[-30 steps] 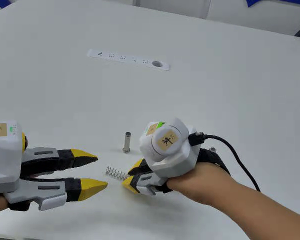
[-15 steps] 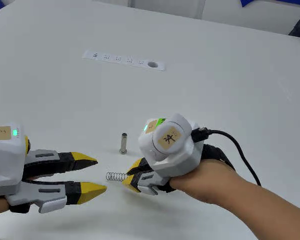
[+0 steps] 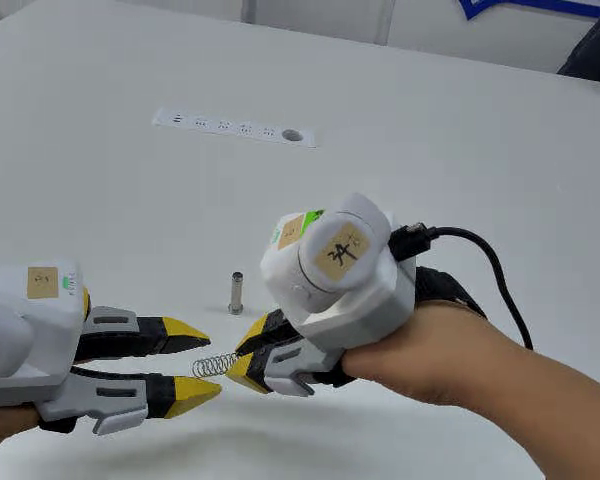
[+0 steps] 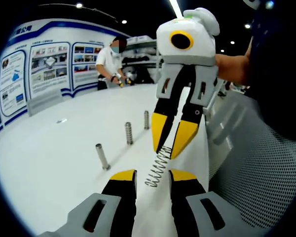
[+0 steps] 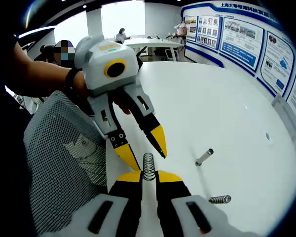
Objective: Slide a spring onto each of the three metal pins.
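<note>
Raised off white tabletop (image 3: 430,150), thin coiled steel spring (image 3: 213,365) hangs lower centre, clamped in right gripper (image 3: 245,362), free end between parted jaws of left gripper (image 3: 209,364); bare metal pin (image 3: 236,292) likely next.

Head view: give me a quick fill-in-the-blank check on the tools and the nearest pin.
The right tool is ___ on the thin coiled metal spring. The left tool is ___, its jaws either side of the spring's free end. The short grey metal pin stands ___ on the white table. That pin carries ___ spring.
Missing words: shut; open; upright; no.
</note>
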The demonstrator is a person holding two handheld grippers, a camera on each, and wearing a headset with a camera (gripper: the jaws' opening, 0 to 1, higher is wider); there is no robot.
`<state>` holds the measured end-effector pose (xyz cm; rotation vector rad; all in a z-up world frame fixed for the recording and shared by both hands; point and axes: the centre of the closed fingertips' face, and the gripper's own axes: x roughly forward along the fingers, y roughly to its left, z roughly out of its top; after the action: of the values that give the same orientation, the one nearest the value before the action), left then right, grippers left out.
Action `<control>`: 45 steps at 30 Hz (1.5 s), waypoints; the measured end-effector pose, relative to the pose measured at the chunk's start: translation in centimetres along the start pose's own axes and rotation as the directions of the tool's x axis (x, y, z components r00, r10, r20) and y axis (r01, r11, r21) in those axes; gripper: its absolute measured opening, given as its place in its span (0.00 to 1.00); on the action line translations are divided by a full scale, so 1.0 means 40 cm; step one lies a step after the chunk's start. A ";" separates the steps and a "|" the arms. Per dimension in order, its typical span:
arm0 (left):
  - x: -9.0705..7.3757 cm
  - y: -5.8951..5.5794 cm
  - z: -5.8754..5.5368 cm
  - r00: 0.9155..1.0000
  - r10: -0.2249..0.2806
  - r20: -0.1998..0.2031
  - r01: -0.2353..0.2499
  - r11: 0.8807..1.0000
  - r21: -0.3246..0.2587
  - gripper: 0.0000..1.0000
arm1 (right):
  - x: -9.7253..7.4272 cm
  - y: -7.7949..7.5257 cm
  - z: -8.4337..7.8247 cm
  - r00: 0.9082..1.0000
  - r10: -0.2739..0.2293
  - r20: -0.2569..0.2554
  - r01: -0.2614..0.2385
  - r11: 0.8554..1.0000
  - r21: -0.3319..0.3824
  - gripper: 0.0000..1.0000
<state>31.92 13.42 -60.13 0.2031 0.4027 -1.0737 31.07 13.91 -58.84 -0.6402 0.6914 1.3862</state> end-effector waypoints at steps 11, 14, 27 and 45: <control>0.003 -0.017 0.008 1.000 -0.031 0.002 0.031 0.999 0.040 0.13 | -0.014 0.014 0.061 0.998 0.000 0.062 0.002 1.000 -0.026 0.11; 0.006 -0.021 0.014 0.999 -0.037 0.008 0.036 0.998 0.041 0.12 | -0.014 0.014 0.073 0.997 -0.003 0.076 0.005 0.999 -0.032 0.11; 0.016 -0.022 0.026 0.999 -0.045 0.024 0.045 0.999 0.005 0.15 | -0.013 0.012 0.094 0.996 -0.005 0.091 0.010 0.999 -0.053 0.11; -0.030 0.024 0.013 0.997 0.049 0.066 -0.043 0.995 -0.088 0.36 | -0.095 -0.125 0.124 0.980 -0.141 0.143 0.143 0.990 -0.003 0.11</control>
<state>32.40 14.66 -59.19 0.0976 0.3804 -1.0132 36.15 14.79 -52.69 -0.5840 0.5130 1.2911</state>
